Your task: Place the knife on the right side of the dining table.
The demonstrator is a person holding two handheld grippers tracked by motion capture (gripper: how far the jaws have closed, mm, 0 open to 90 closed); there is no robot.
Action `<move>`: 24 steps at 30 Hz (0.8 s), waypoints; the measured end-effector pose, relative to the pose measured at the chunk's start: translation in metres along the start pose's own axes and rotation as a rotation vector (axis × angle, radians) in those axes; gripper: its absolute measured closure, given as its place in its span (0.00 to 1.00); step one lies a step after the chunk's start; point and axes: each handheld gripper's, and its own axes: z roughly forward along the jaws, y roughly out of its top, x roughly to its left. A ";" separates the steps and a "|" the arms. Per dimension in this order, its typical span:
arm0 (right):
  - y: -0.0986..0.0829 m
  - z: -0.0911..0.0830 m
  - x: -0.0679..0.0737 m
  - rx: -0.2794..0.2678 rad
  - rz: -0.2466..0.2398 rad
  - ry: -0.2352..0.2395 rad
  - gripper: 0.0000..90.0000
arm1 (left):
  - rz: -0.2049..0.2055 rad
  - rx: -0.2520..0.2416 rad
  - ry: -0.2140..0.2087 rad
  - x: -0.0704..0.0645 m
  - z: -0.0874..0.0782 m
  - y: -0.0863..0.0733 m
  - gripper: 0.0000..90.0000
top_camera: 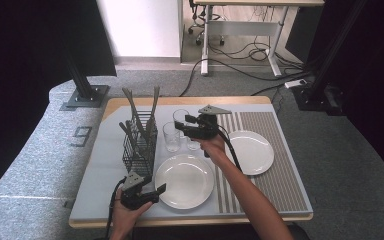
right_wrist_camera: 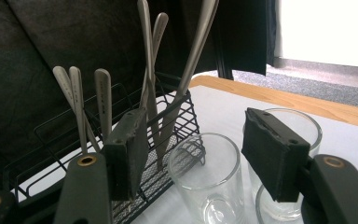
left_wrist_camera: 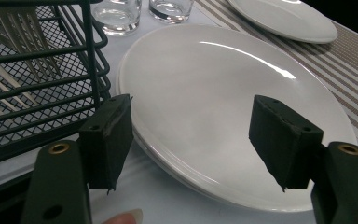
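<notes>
My left gripper [top_camera: 156,192] is open near the table's front edge, just left of a white plate [top_camera: 185,180]. In the left gripper view its jaws [left_wrist_camera: 191,105] stand wide apart over that plate's [left_wrist_camera: 223,93] near rim, touching nothing. My right gripper [top_camera: 181,122] is open above the clear glasses [top_camera: 171,136] at mid table. In the right gripper view its jaws [right_wrist_camera: 196,121] frame one empty glass [right_wrist_camera: 207,177]. A second glass [right_wrist_camera: 307,126] stands behind the right jaw. A black wire cutlery basket [top_camera: 140,145] holds several upright utensils [right_wrist_camera: 149,56].
A second white plate [top_camera: 250,151] lies on the striped placemat [top_camera: 275,165] at the right. The basket [left_wrist_camera: 37,84] stands close to the left gripper's left jaw. A grey mat [top_camera: 105,175] covers the wooden table. Beyond it are a desk, cables and black stands.
</notes>
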 end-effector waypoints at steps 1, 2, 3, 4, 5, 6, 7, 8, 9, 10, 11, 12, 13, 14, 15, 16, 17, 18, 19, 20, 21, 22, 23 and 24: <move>0.000 0.000 0.000 0.000 0.000 -0.001 0.45 | 0.000 0.000 -0.001 0.000 0.000 0.000 0.34; 0.000 0.001 0.000 -0.001 0.000 -0.002 0.45 | 0.001 0.000 0.000 0.000 0.000 0.000 0.34; 0.000 0.001 -0.001 -0.001 0.000 -0.002 0.45 | 0.001 0.000 0.000 0.000 0.000 0.000 0.34; 0.000 0.002 -0.001 -0.001 0.000 -0.001 0.45 | 0.001 0.000 -0.001 0.000 0.000 0.000 0.34; 0.000 0.002 -0.001 -0.001 0.000 0.000 0.45 | 0.001 0.000 -0.001 0.000 0.000 0.000 0.34; 0.000 0.003 -0.001 -0.001 0.001 0.000 0.45 | 0.001 0.000 0.000 0.000 0.000 0.000 0.34; 0.000 0.003 -0.001 -0.001 0.001 0.000 0.45 | 0.001 0.000 0.000 0.000 0.000 0.000 0.34; 0.000 0.004 -0.001 -0.002 0.001 -0.001 0.45 | 0.001 0.001 0.000 0.000 0.000 0.000 0.34; 0.000 0.004 -0.001 -0.002 0.001 -0.001 0.45 | 0.001 0.001 0.000 0.000 0.000 0.000 0.34; 0.001 0.004 -0.001 -0.003 0.000 0.000 0.45 | 0.001 0.001 0.000 0.000 0.000 0.000 0.34; 0.001 0.004 -0.001 -0.004 -0.001 0.001 0.45 | 0.001 0.001 -0.001 0.000 0.000 0.000 0.34; 0.001 0.005 -0.001 -0.003 -0.002 0.002 0.45 | 0.003 0.002 -0.001 0.000 0.000 0.000 0.34; 0.001 0.005 -0.001 -0.002 -0.003 0.002 0.45 | 0.003 0.002 -0.002 -0.001 0.000 0.000 0.34; 0.001 0.006 -0.001 -0.003 -0.003 0.001 0.45 | 0.003 0.002 -0.002 -0.001 0.000 0.000 0.34; 0.002 0.007 -0.001 -0.004 -0.002 0.000 0.45 | 0.002 0.002 -0.002 0.000 0.000 0.000 0.34; 0.002 0.007 -0.002 -0.004 -0.002 0.000 0.45 | 0.002 0.002 -0.002 0.000 0.000 0.000 0.34; 0.002 0.008 -0.002 -0.003 -0.003 -0.001 0.46 | 0.002 0.002 -0.002 0.000 0.000 0.000 0.34; 0.002 0.008 -0.002 -0.003 -0.004 -0.002 0.46 | 0.001 0.001 -0.002 0.000 0.000 0.000 0.34; 0.002 0.008 -0.002 -0.002 -0.004 -0.001 0.46 | 0.001 0.001 -0.002 0.000 0.000 0.000 0.34; 0.003 0.009 -0.002 -0.002 -0.004 -0.001 0.46 | 0.001 0.001 -0.001 0.000 0.000 0.000 0.34; 0.003 0.009 -0.002 -0.002 -0.004 -0.002 0.46 | 0.001 0.002 -0.001 0.000 0.000 0.000 0.34; 0.003 0.009 -0.002 -0.001 -0.006 -0.002 0.46 | 0.001 0.002 -0.001 0.000 0.000 0.000 0.34; 0.003 0.010 -0.002 -0.001 -0.006 0.000 0.46 | 0.001 0.002 -0.001 0.000 0.000 0.000 0.34; 0.004 0.010 -0.002 0.000 -0.007 0.000 0.46 | 0.000 0.001 -0.001 0.000 0.000 0.000 0.34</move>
